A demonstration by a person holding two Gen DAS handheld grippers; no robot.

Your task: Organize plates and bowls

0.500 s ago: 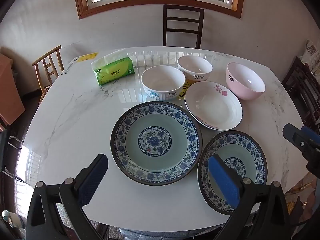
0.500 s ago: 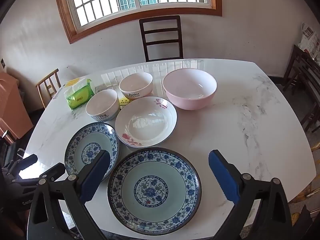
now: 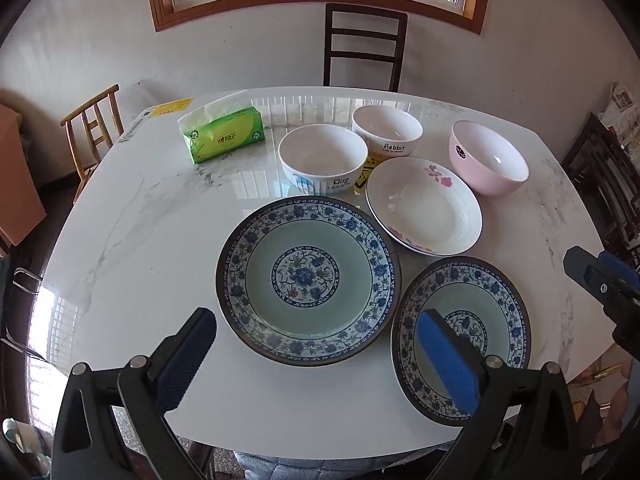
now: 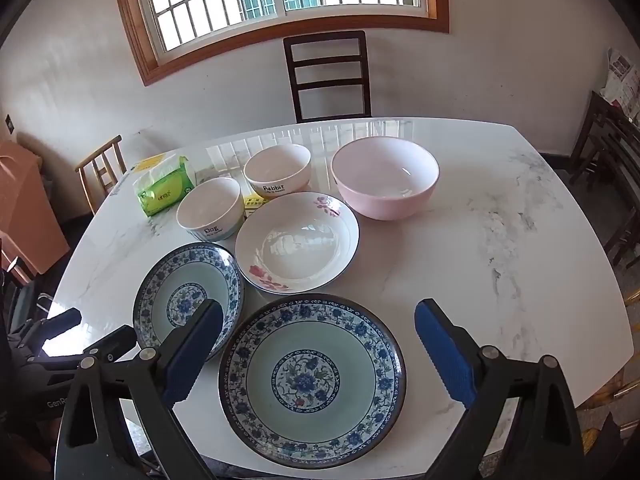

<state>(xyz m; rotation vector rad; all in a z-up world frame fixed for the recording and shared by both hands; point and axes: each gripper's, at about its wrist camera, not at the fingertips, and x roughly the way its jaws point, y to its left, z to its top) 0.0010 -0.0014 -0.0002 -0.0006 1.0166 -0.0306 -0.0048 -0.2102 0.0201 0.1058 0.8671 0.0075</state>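
Two blue-patterned plates lie at the marble table's near edge. One blue plate [image 3: 308, 280] [image 4: 188, 300] sits beyond my left gripper [image 3: 316, 320], which hangs open and empty above the table. The other blue plate [image 3: 460, 340] [image 4: 312, 380] lies below my right gripper [image 4: 319, 308], also open and empty. Behind them sit a white floral plate [image 3: 424, 206] [image 4: 296, 240], a "Dog" bowl [image 3: 323, 160] [image 4: 211, 210], a "Rabbit" bowl [image 3: 387, 130] [image 4: 277, 174] and a pink bowl [image 3: 488, 158] [image 4: 385, 178]. All stand apart, none stacked.
A green tissue pack [image 3: 224, 140] [image 4: 166, 192] lies at the back left of the table [image 3: 140, 240]. A yellow item [image 3: 366, 172] is tucked between the bowls. A dark chair [image 3: 364, 48] stands behind the table, a wooden chair [image 3: 94, 128] to its left.
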